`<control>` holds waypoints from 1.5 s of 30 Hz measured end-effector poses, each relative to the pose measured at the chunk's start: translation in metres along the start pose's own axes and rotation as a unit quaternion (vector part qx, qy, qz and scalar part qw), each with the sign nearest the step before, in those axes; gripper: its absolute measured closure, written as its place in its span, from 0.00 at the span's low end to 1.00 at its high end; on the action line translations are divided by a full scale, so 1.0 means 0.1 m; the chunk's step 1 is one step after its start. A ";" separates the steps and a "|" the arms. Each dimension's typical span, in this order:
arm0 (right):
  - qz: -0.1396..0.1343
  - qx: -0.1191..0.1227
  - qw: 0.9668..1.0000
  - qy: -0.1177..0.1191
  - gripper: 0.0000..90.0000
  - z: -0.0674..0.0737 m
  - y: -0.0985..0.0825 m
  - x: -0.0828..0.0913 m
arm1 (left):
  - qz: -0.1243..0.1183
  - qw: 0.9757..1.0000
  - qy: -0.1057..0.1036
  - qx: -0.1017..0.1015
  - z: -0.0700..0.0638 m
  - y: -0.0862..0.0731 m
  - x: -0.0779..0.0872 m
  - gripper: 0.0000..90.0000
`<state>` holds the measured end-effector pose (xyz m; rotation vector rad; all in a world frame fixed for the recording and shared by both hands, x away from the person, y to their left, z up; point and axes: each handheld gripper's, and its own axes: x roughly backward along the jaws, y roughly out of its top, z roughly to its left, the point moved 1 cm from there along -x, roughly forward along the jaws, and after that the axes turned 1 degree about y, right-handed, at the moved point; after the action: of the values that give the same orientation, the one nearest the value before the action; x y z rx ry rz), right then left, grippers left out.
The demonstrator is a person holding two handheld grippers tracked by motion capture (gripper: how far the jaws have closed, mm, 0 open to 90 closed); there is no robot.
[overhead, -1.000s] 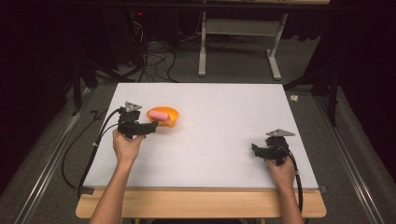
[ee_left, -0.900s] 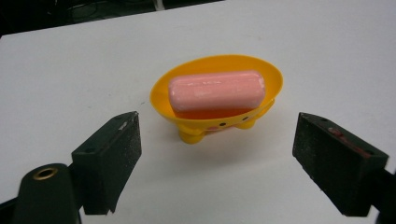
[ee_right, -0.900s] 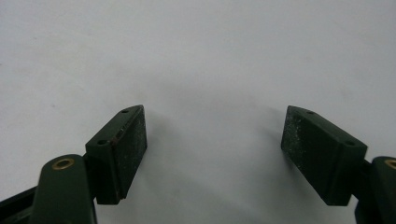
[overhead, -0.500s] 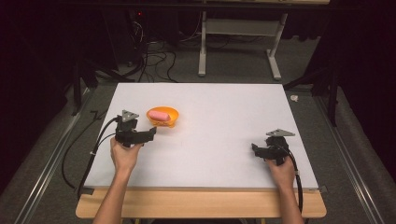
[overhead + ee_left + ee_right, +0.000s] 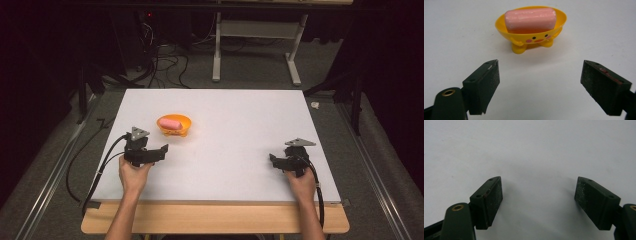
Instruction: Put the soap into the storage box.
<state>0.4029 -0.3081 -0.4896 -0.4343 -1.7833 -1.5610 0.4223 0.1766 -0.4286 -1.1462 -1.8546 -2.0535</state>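
A pink bar of soap (image 5: 171, 122) (image 5: 530, 20) lies in a yellow footed dish with a cartoon face (image 5: 174, 127) (image 5: 534, 37) on the white table (image 5: 225, 140), left of the middle. My left gripper (image 5: 162, 149) (image 5: 540, 85) stands open a short way in front of the dish, apart from it, jaws pointing towards it with nothing between them. Near the table's front right, my right gripper (image 5: 272, 159) (image 5: 539, 200) is open over bare white surface, pointing left.
The table's wooden front edge (image 5: 215, 220) runs under the person's forearms. Black cables (image 5: 100, 170) trail off the left side. Beyond the far edge stands a white desk frame (image 5: 255, 45) on a dark floor with more cables.
My left gripper has drawn back from the dish towards the person, now clear of it. The soap stays in the dish. The right gripper has not moved.
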 end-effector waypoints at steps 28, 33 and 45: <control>0.000 0.000 1.000 0.000 0.26 0.00 0.00 0.00 | 0.038 0.999 0.010 -0.007 -0.03 -0.30 -0.26 0.18; 0.000 0.000 1.000 0.000 0.26 0.00 0.00 0.00 | 0.047 0.999 0.013 -0.009 -0.02 -0.36 -0.35 0.18; 0.000 -0.001 1.000 0.000 0.26 0.00 0.00 0.00 | 0.053 0.998 0.027 -0.023 -0.05 -0.44 -0.49 0.17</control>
<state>0.4029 -0.3080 -0.4895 -0.4355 -1.7827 -1.5620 0.4291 0.1638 -0.4931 -1.1610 -1.6934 -2.0575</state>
